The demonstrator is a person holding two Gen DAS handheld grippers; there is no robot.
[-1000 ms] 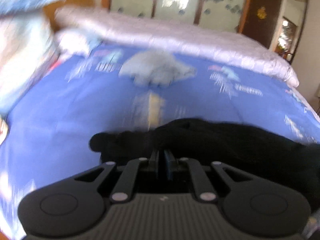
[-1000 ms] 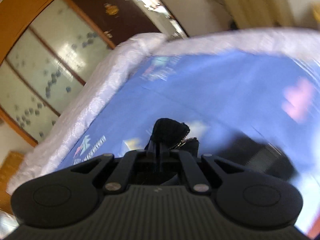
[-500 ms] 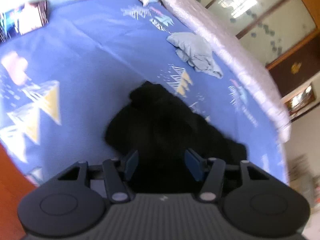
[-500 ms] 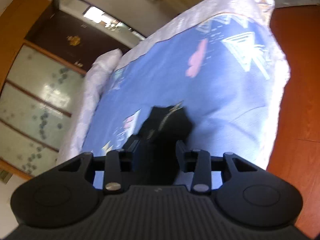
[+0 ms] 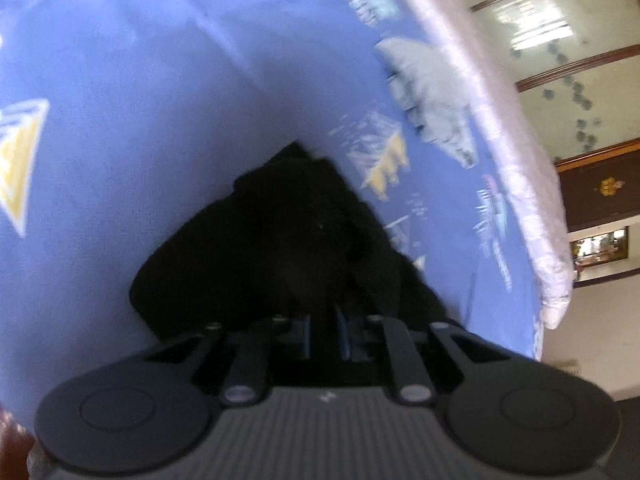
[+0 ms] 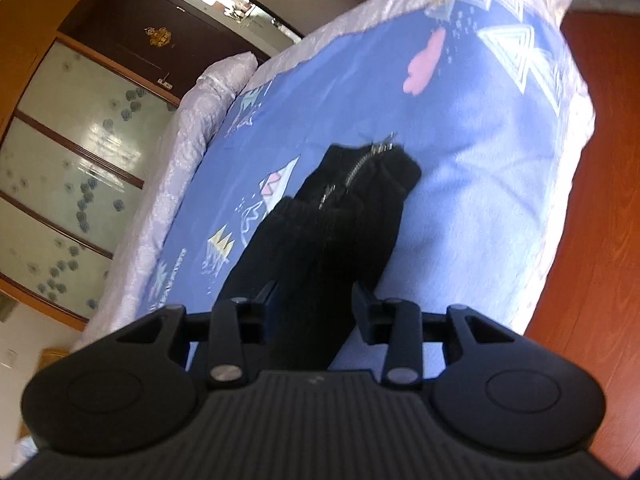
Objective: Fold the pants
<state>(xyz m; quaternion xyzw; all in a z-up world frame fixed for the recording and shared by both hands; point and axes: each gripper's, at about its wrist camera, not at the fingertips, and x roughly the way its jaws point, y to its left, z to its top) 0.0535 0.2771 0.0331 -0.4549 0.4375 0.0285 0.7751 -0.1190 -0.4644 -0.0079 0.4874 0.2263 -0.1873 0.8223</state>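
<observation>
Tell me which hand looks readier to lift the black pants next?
Probably the left. The left gripper has its jaws closing, nearly together, with the black fabric pants between them. The right gripper stands open astride the zipper end, gripping nothing.

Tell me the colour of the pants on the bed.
Black pants, with a silver zipper; clearest in the right wrist view.

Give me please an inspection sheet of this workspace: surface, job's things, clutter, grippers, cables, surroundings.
Surface: bed with blue patterned sheet, pale quilted edge.
Job's things: black pants bunched on the sheet, metal zipper showing.
Clutter: crumpled grey cloth near the far edge.
Grippers: left gripper jaws closing, black fabric between them; right gripper jaws apart, astride the pants.
Cables: nothing seen.
Surroundings: frosted glass panels, dark wooden door, reddish wooden floor.
</observation>
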